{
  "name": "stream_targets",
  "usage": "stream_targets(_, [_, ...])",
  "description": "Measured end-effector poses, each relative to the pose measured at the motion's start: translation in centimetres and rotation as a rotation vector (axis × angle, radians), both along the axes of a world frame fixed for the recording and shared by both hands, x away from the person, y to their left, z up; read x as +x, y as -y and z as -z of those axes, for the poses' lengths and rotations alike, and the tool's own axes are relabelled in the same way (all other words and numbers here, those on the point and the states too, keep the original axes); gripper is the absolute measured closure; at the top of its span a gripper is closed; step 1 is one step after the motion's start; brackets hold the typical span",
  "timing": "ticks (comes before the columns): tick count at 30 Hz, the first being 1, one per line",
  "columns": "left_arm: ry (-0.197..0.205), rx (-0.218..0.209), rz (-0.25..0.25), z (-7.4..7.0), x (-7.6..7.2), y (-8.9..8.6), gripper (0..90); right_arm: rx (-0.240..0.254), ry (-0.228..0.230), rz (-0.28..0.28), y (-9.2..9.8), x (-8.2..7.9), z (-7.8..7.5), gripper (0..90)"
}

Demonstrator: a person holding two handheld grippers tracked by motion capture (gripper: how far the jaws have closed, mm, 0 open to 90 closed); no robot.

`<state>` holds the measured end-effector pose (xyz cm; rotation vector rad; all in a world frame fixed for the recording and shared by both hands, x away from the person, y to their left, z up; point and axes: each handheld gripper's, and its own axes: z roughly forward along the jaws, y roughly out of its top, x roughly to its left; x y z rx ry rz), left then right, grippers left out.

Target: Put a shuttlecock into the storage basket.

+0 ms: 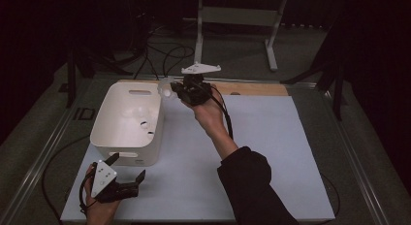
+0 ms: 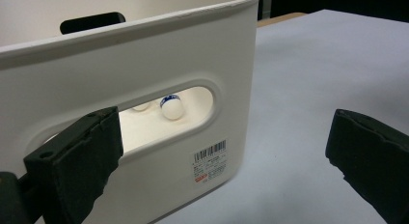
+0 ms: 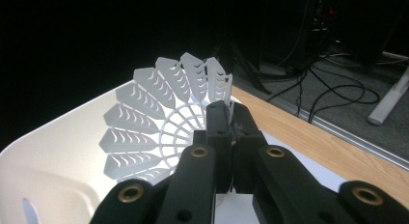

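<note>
The right gripper (image 1: pixel 170 90) is hovering above the far right corner of a white bin (image 1: pixel 127 122), its fingers (image 1: pixel 175 87) clamping a pale shuttlecock (image 1: pixel 165 87) over the bin's rim. The right hand (image 1: pixel 209 113) is reaching in from a dark sleeve (image 1: pixel 252 186), and a cable (image 1: pixel 226 116) is trailing along the forearm. The bin is sitting on the left part of the light surface (image 1: pixel 261 152), with small rounded pieces (image 1: pixel 144 123) lying inside it. The left gripper (image 1: pixel 128 171) is resting near the bin's near wall, its fingers standing apart, with nothing between them.
</note>
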<state>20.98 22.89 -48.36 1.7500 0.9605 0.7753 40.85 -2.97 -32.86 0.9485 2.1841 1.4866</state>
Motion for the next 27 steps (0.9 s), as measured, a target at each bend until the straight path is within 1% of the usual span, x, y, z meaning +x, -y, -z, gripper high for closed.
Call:
stream_targets(8, [0.000, 0.003, 0.003, 0.0, 0.1, 0.1, 0.2, 0.013, -0.002, -0.014, -0.5, -0.2, -0.1, 88.8])
stream_targets(27, [0.000, 0.002, 0.002, 0.0, 0.1, 0.0, 0.3, 0.017, 0.003, -0.049, -1.7, -0.7, -0.1, 88.8])
